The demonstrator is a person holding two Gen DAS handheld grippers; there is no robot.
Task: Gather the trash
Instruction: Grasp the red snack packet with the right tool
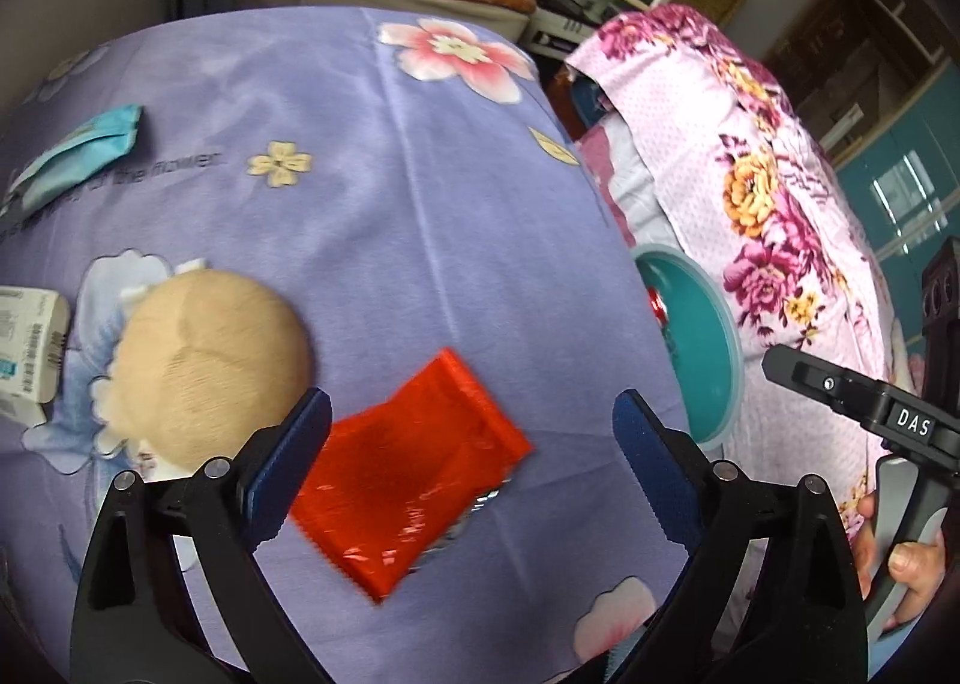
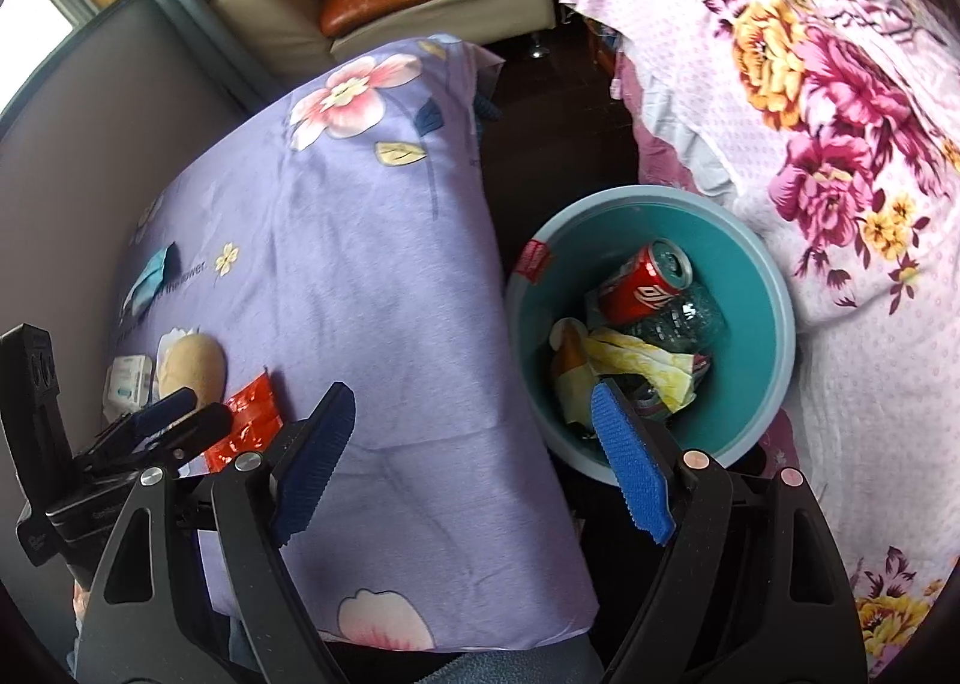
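Left wrist view: most of the frame is filled by a desk draped in a lilac flower-print cloth (image 1: 390,192). Off its right edge a surface covered by a pink floral cloth (image 1: 750,192) is seen, and between the two a teal bin (image 2: 762,288) stands on the floor, close against the desk's right edge. In the bin a red drink can (image 2: 645,282), crushed clear plastic (image 2: 684,321) and a yellow wrapper (image 2: 642,363) are seen from the right wrist view.

Near the desk's left edge a tan plush toy (image 1: 210,366) lies, with a white carton (image 1: 30,348) just beside it at the very edge and a teal packet (image 1: 78,156) farther back along that edge. A red foil wrapper (image 1: 408,462) lies flat on the cloth just right of the plush toy, apart from it.

The left gripper (image 1: 474,462) is held above this wrapper with its jaws wide apart, nothing pressed between them. The right gripper (image 2: 468,468) is held over the desk's right edge beside the bin, its jaws also apart and empty. A hand (image 1: 900,570) is seen on the right gripper's handle.
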